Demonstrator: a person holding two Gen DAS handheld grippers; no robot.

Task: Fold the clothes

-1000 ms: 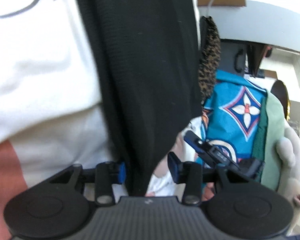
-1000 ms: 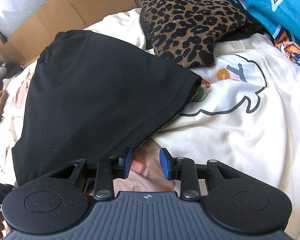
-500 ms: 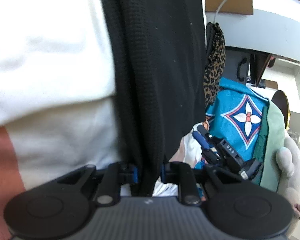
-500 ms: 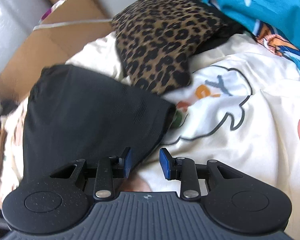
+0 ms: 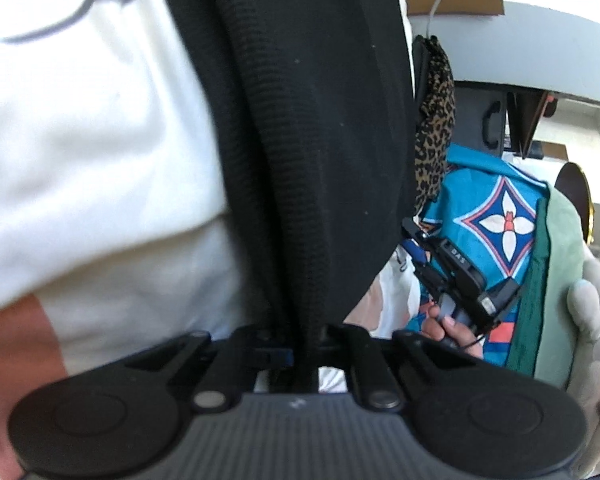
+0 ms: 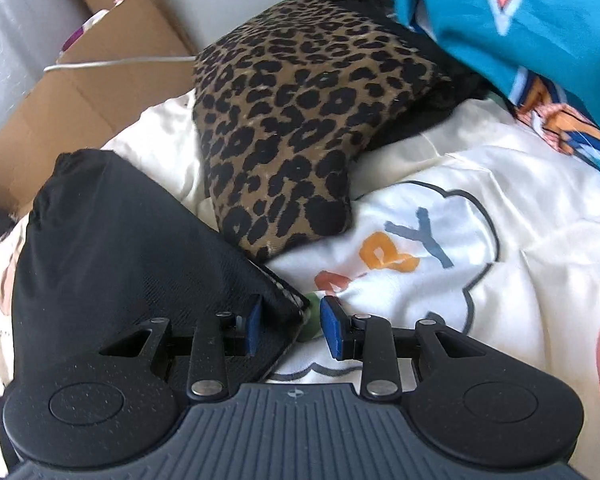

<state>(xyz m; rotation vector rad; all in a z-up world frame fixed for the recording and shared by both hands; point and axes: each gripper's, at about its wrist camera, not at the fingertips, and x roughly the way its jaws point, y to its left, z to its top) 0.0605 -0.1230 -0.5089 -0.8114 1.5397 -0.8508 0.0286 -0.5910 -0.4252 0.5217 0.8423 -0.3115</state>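
A black ribbed garment lies on a white printed bedspread. My left gripper is shut on a bunched edge of it, the cloth running up from between the blue pads. In the right wrist view the same black garment spreads at the left, and its near corner lies between the fingers of my right gripper. That gripper stands open, its left pad against the cloth's edge and its right pad clear of it. The right gripper and the hand holding it also show in the left wrist view.
A leopard-print cushion lies just beyond the garment. A teal patterned cloth hangs at the top right. Cardboard boxes with a white cable stand behind the bed. A pale plush toy sits at the right edge.
My left gripper has closed onto the black garment's edge. My right gripper has slid right along the garment to its near corner, staying open.
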